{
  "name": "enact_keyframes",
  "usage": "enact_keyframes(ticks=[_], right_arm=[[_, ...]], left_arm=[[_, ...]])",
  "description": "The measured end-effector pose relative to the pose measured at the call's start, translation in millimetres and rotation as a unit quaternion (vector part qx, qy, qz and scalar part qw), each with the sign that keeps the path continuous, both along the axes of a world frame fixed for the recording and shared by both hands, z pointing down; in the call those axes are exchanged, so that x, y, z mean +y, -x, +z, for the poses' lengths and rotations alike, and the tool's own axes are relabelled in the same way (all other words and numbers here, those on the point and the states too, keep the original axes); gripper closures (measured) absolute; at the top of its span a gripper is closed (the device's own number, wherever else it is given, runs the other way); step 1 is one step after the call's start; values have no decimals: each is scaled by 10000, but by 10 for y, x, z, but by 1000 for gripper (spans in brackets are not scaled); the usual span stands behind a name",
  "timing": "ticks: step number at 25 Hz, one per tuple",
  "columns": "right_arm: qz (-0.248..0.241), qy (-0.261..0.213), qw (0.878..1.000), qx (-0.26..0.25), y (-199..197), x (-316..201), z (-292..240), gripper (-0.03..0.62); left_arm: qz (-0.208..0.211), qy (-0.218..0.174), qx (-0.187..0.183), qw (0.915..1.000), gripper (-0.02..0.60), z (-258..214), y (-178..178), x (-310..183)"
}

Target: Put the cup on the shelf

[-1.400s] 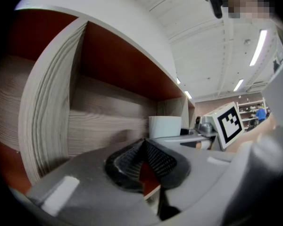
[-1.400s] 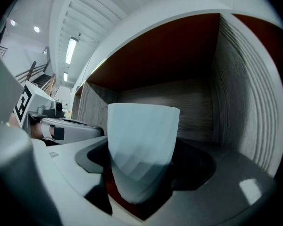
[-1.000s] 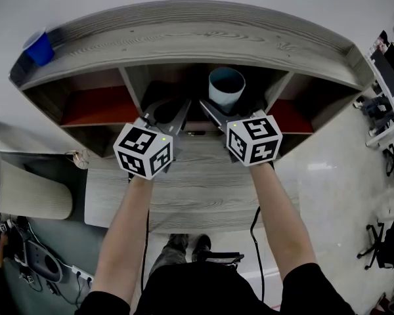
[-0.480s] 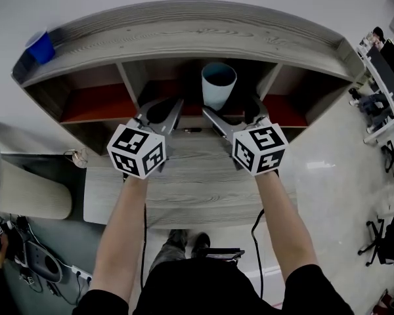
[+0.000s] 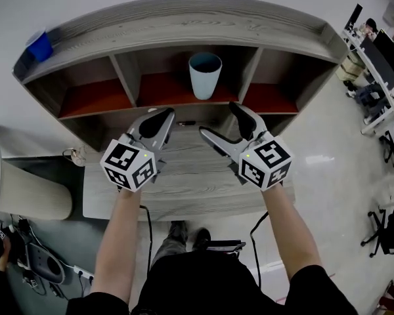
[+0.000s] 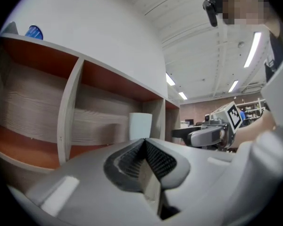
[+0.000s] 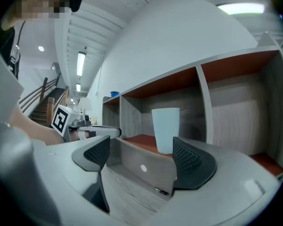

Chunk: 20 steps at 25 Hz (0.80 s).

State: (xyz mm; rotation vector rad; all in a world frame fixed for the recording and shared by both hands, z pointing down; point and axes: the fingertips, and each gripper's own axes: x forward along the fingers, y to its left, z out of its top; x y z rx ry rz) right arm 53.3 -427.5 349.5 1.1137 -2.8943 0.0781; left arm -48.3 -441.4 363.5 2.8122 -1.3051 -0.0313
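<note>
Cup of pale blue plastic (image 5: 205,75) stands in middle bay of grey wooden shelf (image 5: 184,35); left gripper (image 5: 163,118) jaws pressed together, right gripper (image 5: 220,120) jaws spread.

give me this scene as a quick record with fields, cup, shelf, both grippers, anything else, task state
cup: pale blue, upright, open end up, in the middle compartment
shelf: grey wood, three compartments with red-brown floors
left gripper: shut, empty, in front of the shelf
right gripper: open, empty, apart from the cup, which shows beyond its jaws
other: blue cup on the shelf's top board, far left
support: desk under both grippers
task state: cup stands on the shelf, neither gripper touches it
</note>
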Motion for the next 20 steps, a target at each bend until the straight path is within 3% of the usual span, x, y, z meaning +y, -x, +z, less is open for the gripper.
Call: enact_keyframes(ticks=[2, 6, 12, 20], right_arm=[[-118, 41, 9999, 53, -3, 152, 62, 178], [-227, 136, 9996, 90, -27, 430, 197, 274], [-270, 305, 9991, 134, -84, 790, 444, 341], [118, 441, 9990, -23, -401, 984, 610, 546]], left_arm=[[73, 13, -6, 10000, 583, 54, -31, 130], [212, 92, -53, 9997, 583, 208, -89, 381], [388, 207, -1, 9990, 583, 402, -198, 736], [471, 368, 111, 9981, 583, 595, -303, 1136]])
